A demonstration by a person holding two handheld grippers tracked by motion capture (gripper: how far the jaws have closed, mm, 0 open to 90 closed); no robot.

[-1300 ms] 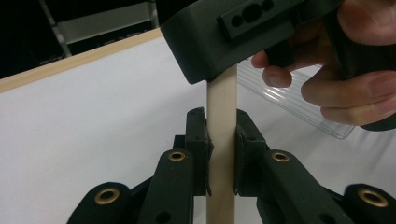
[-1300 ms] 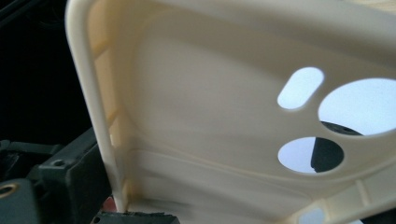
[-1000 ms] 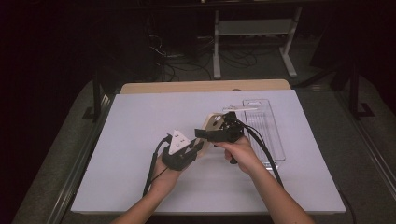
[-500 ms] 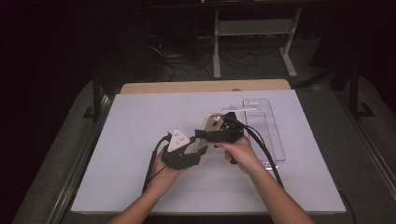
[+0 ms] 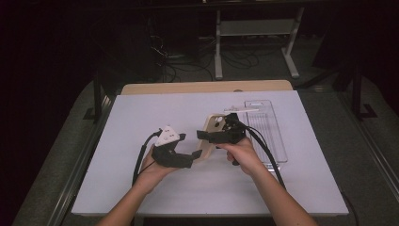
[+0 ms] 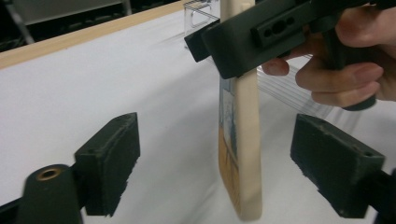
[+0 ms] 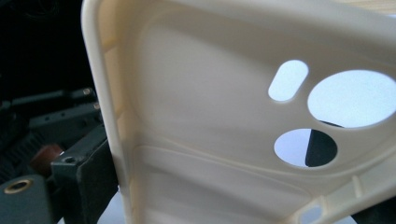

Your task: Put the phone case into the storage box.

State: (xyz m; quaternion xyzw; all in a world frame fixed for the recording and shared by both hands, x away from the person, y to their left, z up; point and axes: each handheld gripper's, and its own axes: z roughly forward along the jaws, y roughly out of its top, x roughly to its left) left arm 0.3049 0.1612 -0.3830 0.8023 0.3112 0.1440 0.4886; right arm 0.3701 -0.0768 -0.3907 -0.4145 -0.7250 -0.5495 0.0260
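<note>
Right gripper (image 5: 212, 136): jaws clamped on a cream phone case (image 6: 239, 140), held on edge.
Left gripper (image 6: 229, 163): jaws just spread, case between them, untouched.
Risk: the single grip could let the case twist or drop onto the white table (image 5: 141, 108).

- High view: the white rectangular table top (image 5: 141, 188) is evenly lit from above; the room behind lies in near darkness.
- Left gripper view: sharp mid-frame, the near black jaws slightly soft.
- Right gripper view: the cream plastic phone case (image 7: 210, 116) is close, softly blurred, with bright cut-outs.
</note>
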